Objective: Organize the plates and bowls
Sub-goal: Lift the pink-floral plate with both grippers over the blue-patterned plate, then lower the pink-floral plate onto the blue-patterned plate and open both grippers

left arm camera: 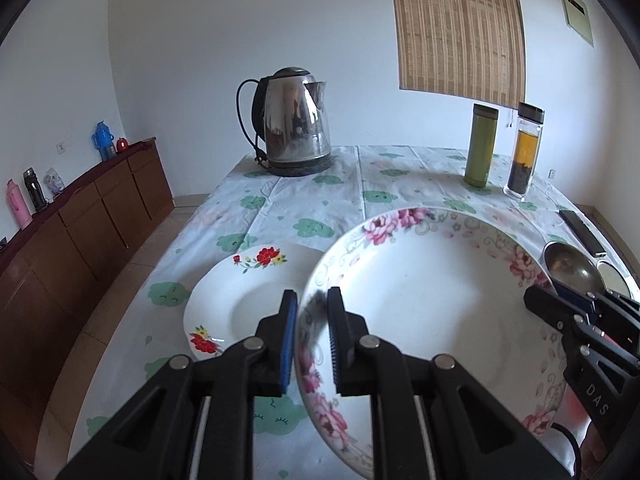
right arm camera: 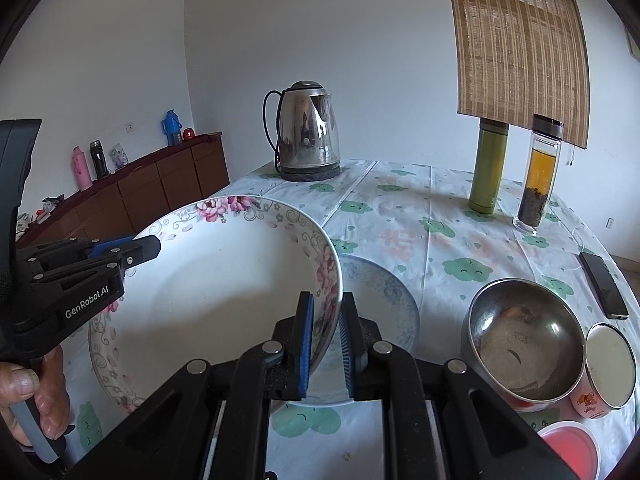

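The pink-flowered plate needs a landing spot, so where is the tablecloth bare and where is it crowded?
Bare cloth lies mid-table, between the kettle, the green flask and the steel bowl. The near side is crowded: a red-flowered plate at left, a blue-patterned plate under the pink-flowered plate, then bowl, cup and phone at right.

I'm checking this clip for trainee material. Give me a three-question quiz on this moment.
1. True or false: both grippers grip the pink-flowered plate by its rim.
2. Which dish lies beside it in the left wrist view? A) red-flowered plate B) steel bowl C) kettle
3. What stands next to the green flask?

Key:
1. True: left gripper and right gripper clamp opposite edges.
2. A
3. A glass tea bottle.
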The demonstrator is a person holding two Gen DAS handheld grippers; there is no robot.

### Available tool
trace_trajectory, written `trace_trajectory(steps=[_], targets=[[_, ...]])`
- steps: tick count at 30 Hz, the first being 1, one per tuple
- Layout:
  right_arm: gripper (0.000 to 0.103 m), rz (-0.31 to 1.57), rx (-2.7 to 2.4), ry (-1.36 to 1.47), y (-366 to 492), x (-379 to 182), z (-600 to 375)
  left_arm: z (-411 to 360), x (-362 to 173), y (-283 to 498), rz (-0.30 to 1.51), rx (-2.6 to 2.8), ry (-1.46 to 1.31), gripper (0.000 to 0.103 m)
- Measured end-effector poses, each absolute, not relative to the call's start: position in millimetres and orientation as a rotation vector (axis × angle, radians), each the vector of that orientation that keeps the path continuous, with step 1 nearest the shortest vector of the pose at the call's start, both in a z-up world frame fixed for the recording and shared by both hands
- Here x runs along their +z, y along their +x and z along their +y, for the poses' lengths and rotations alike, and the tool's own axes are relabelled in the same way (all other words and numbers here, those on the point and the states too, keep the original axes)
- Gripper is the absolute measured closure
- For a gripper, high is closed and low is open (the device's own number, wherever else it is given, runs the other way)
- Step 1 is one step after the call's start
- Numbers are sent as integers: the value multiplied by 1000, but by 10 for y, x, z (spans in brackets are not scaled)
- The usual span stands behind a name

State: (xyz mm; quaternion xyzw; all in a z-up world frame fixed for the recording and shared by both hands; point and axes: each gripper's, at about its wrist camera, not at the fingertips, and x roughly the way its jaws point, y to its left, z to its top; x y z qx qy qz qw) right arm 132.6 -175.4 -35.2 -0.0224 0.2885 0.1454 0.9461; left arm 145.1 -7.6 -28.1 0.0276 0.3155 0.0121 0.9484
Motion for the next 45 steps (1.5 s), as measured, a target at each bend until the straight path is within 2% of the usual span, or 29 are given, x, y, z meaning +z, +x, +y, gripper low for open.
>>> trace_trajectory(steps=[21, 45], targets=[[89, 623, 196, -34, 1573, -487, -1895, -337, -394, 1821, 624, -22, 98, 91], [89, 689, 110, -63, 1757, -678, -1964, -534, -726, 2092, 684, -64, 143, 90]])
